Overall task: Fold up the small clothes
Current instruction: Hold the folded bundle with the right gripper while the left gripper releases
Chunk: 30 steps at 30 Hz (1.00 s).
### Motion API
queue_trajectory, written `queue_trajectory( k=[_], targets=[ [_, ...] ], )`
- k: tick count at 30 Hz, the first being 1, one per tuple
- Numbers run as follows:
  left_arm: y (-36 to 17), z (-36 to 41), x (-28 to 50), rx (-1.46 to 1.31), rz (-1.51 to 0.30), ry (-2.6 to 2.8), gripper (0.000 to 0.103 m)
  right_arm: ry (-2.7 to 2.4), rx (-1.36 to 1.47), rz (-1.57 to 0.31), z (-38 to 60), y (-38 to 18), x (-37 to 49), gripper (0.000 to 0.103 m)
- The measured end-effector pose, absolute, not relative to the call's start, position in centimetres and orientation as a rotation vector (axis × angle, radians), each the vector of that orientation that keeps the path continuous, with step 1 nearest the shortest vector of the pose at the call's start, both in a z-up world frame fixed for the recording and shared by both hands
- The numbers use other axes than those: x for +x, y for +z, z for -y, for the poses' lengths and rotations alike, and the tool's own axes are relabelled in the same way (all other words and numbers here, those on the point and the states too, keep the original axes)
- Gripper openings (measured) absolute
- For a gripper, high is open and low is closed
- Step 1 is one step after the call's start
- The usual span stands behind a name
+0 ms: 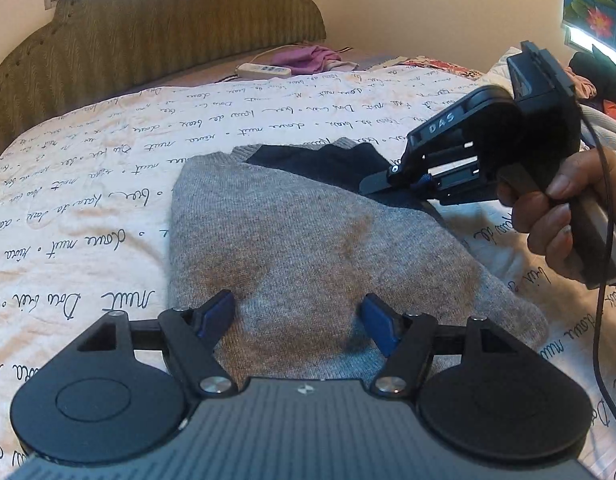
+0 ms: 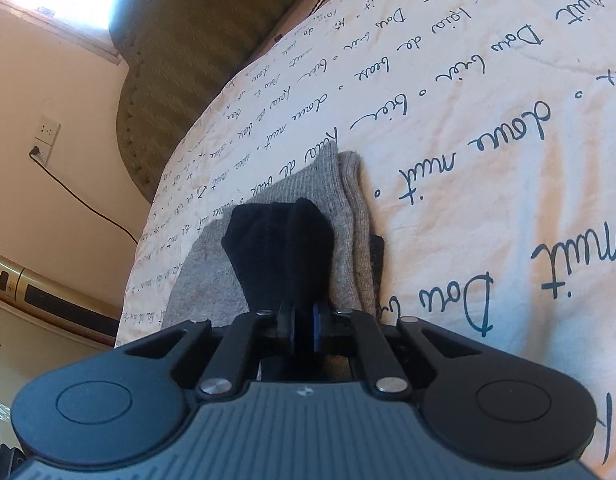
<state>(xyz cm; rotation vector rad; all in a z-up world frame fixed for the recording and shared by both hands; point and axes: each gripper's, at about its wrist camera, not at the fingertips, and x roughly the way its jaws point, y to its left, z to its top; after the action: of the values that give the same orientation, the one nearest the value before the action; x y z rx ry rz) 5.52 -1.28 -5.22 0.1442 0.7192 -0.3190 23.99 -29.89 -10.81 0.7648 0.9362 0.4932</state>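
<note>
**Pinching the dark cloth on the grey sweater**

Looking along our left gripper, we see its blue pads spread apart with nothing between them, hovering over the near edge of the grey sweater. The sweater lies folded on the bedcover, a white cover printed with handwriting. At the sweater's far right corner a dark cloth shows, and our right gripper reaches in from the right with its tips on that cloth. A hand holds the gripper's handle, and a black cable hangs down from it. Far off stand the padded headboard, a white power strip and a purple garment just beside it.

Looking along our right gripper, we find its fingers closed together on the dark cloth, which bunches up and rises out of the pinch. Behind it lies the grey sweater, its ribbed edges stacked on the right side, resting on the bedcover. To the left we see the headboard, a wall socket with a cord plugged in, and a gold appliance lower down.
</note>
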Motion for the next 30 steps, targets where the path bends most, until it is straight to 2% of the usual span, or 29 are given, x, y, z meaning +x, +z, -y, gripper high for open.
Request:
queue_trajectory(
  k=[3,8,12,14,16,17,18,19,24,30],
  targets=[
    [-5.2,1.2,5.5,0.142,-0.720,-0.316,0.072,0.501,0.809,-0.909,30.6,-9.5,23.1,0.016],
    [-5.3,1.5,5.5,0.147,-0.719,-0.316,0.073,0.598,0.843,-0.762,31.0,-6.2,19.7,0.017],
    [-5.4,1.7,5.3,0.165,-0.713,-0.321,0.075,0.695,0.685,-0.857,27.3,-6.5,18.4,0.022],
    [-5.5,1.5,5.2,0.177,-0.712,-0.334,0.075,0.616,0.514,-0.942,25.7,-8.2,18.4,0.021],
    [-5.5,1.0,4.7,0.191,-0.702,-0.345,0.076,0.634,0.578,-0.917,27.1,-10.0,18.6,0.009],
    [-5.2,0.5,4.3,0.188,-0.695,-0.350,0.073,0.624,0.664,-0.938,28.0,-10.5,18.8,0.009],
    [-4.8,0.0,3.6,0.181,-0.682,-0.355,0.065,0.612,0.689,-0.938,28.4,-10.1,18.6,0.009],
    [-4.3,-0.6,2.8,0.183,-0.660,-0.361,0.063,0.603,0.655,-0.920,28.4,-9.3,17.9,0.012],
    [-3.9,-1.6,-2.5,0.362,-0.532,-0.390,0.066,0.671,0.613,-0.862,29.3,-6.6,13.3,0.014],
    [-6.1,-1.7,-3.3,0.446,-0.586,-0.370,0.066,0.612,0.588,-0.899,30.7,-7.5,10.9,0.014]
  ],
)
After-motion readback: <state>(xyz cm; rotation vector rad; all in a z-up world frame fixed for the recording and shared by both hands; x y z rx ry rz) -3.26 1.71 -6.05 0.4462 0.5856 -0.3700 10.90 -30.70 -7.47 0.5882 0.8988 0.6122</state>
